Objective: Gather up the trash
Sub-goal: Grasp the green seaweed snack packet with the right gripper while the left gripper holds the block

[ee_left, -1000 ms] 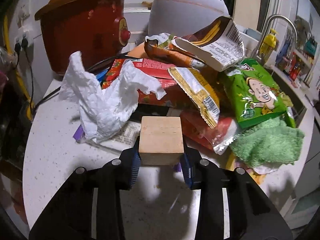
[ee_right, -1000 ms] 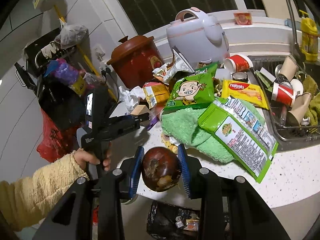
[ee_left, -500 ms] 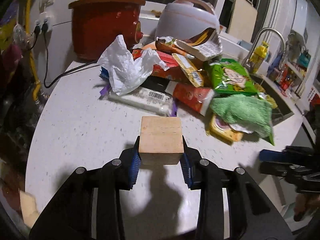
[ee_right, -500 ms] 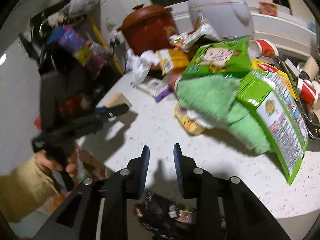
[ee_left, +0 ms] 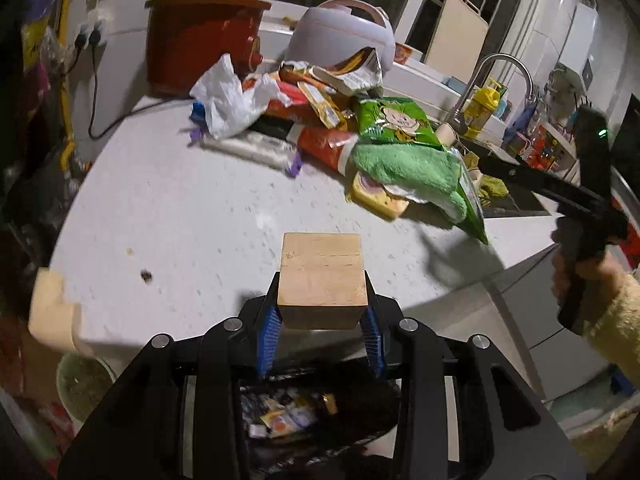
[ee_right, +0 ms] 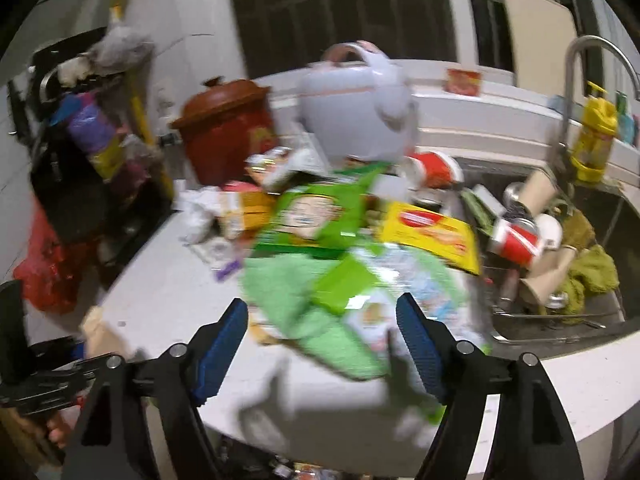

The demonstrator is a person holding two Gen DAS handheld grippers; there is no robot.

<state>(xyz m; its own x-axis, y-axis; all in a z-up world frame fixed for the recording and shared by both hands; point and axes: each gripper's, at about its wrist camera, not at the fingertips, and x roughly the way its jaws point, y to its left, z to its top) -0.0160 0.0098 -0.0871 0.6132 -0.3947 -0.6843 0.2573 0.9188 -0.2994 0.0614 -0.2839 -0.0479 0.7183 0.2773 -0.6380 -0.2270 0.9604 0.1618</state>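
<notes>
On white counter: wrapper pile | sink beside, blurred

White speckled surface carries a wrapper pile, green cloth, crumpled white paper; red pot and white cooker stand behind.

Wrappers lie heaped on the counter, before two cookers, sink to the right.
</notes>
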